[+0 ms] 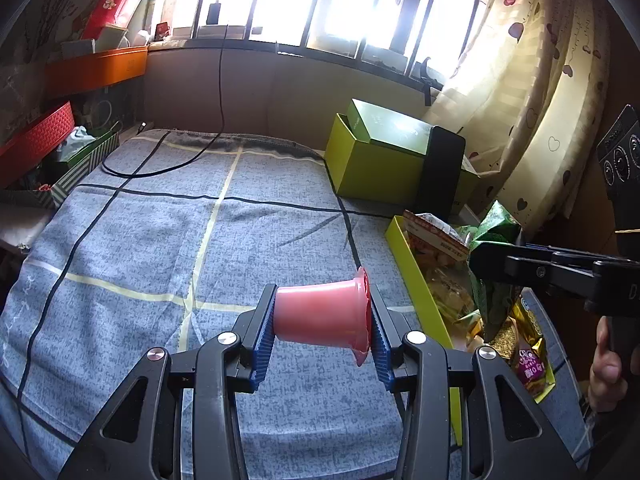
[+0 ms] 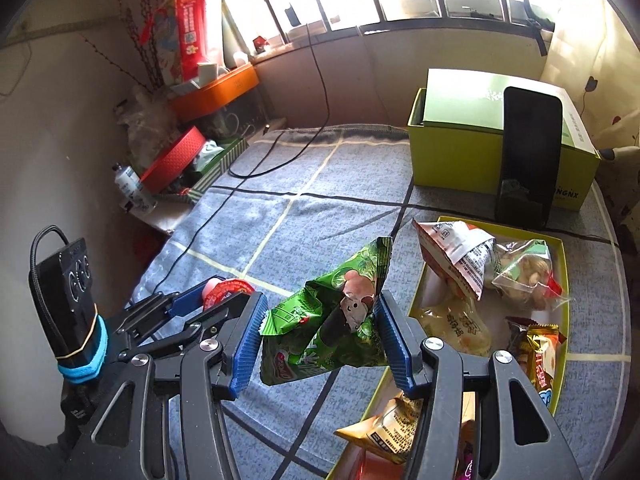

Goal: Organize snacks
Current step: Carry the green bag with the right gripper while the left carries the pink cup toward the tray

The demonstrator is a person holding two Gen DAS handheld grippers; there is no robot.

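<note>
Left tool (image 1: 322, 320) clamped on pink cup (image 1: 320, 314), right tool (image 2: 320, 336) on green packet (image 2: 328, 320); tray (image 2: 564, 280) partly hidden.

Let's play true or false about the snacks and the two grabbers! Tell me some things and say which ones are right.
1. The left gripper holds a pink cup lying on its side. True.
2. The right gripper holds a blue bag. False: it is shut on a green snack bag.
3. The yellow-green tray has several snack packets in it. True.
4. The tray is on a bare wooden floor. False: it lies on a blue-grey checked cloth.
5. A dark phone leans against the green box. True.
</note>
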